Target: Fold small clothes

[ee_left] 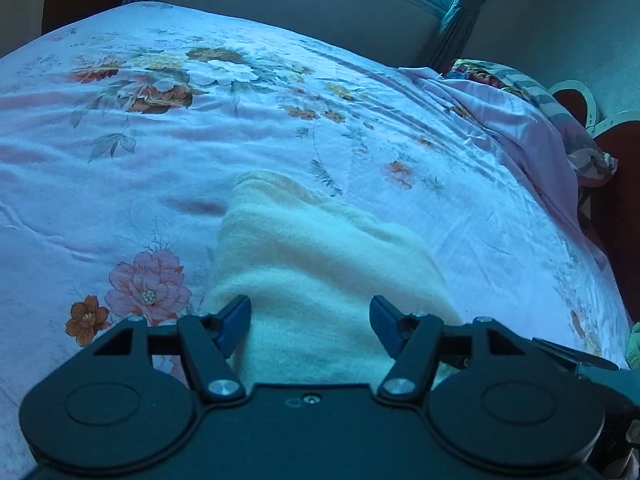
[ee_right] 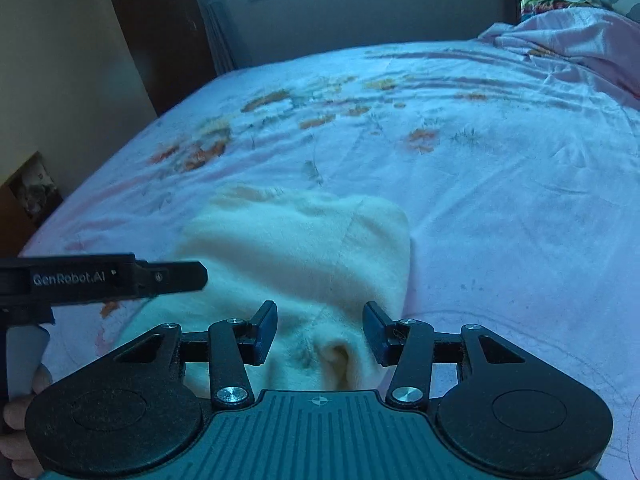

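While both my tongs hover low in frame, left gripper (ee_left: 310, 322) agape, right gripper (ee_right: 320, 330) half-open, neither gripping the cream garment (ee_left: 320, 256) on the floral bedsheet (ee_left: 120, 160).

Black gripper (ee_left: 310, 322), blue pads (ee_left: 236, 320)

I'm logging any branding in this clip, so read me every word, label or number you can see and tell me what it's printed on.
"GenRobot.AI": white lettering on the black side of the left gripper, seen in the right wrist view.
Small framed picture against the wall at the left edge of the right wrist view: too blurred to tell if it bears text.
Nothing readable on the cream garment, the floral bedsheet or the right gripper.
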Available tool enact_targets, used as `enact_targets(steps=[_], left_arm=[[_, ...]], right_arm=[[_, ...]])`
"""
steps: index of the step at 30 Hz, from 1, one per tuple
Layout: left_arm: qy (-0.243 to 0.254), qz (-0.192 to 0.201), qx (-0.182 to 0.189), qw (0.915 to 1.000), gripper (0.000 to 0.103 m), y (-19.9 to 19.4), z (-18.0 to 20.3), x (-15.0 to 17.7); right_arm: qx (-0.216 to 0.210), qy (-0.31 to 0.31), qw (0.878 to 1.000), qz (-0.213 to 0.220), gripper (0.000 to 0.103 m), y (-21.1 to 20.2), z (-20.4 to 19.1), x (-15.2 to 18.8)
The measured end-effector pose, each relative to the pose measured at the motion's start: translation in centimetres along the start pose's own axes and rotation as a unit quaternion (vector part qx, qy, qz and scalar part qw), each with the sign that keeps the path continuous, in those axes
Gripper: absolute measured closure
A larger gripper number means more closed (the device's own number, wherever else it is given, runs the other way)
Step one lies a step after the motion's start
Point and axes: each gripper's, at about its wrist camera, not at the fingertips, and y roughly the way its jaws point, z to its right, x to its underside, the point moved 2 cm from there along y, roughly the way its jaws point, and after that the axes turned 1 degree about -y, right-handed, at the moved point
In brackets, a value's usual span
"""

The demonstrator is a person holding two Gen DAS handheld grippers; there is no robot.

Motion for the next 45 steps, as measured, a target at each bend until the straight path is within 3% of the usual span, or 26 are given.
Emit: enact_targets(steps=[3,7,14,16,18,25,27,28,29,33,37,41,45], left_arm=[[0.008,0.001,-0.001,1.0,0.037,-1.6,0.3,1.8],[0.042,-0.003,-0.026,0.9988,0.036,-1.7,0.8,4.1],[0.027,0.004,-0.028,0.9992,0.033,-4.3,1.1,4.7],[0.028,-0.005,-0.035,0.999,0.031,-4.1,1.1,5.5],[0.041,-0.008,-0.046,0.9981,0.031,-3.8,1.3,6.1],[0.035,-0.021,-0.05,0.9979,0.031,-6.1,2.0,6.7],[0.042,-0.017,-0.057,0.9974,0.029,-7.3,2.6,7.0],[0.044,-0.015,-0.058,0.9972,0.026,-8.0,2.9,7.1],[0.048,-0.011,-0.059,0.9971,0.024,-8.6,3.2,7.2],[0.059,0.005,-0.07,0.9958,0.016,-11.6,4.5,7.5],[0.061,0.024,-0.088,0.994,0.009,-14.4,5.5,8.0],[0.066,0.032,-0.11,0.9912,0.007,-16.7,6.2,8.6],[0.09,0.071,-0.167,0.9792,0.007,-19.4,7.7,9.5]], right_arm=[[0.005,-0.029,0.999,0.023,0.055,-2.1,-1.1,0.6],[0.025,-0.065,0.997,-0.03,0.055,-0.5,-2.1,3.3],[0.015,-0.04,0.999,0.021,0.055,-4.6,-2.4,3.5],[0.012,-0.046,0.999,0.001,0.055,-4.5,-2.8,4.4],[0.026,-0.054,0.997,-0.047,0.055,-3.1,-2.9,5.8],[0.01,-0.017,1.0,-0.017,0.054,-6.7,-2.7,6.1],[0.001,-0.01,1.0,-0.016,0.042,-7.9,-2.8,6.1],[-0.002,-0.004,1.0,-0.017,0.023,-8.5,-2.8,6.2],[-0.008,0.0,1.0,-0.013,0.016,-9.2,-2.9,6.3],[-0.019,-0.004,1.0,0.003,0.015,-12.3,-3.5,6.5],[-0.037,0.003,0.999,0.011,0.0,-15.4,-3.7,7.0],[-0.043,0.014,0.999,0.02,0.0,-18.3,-3.7,7.7],[-0.046,0.019,0.998,0.032,0.0,-21.3,-4.0,8.5]])
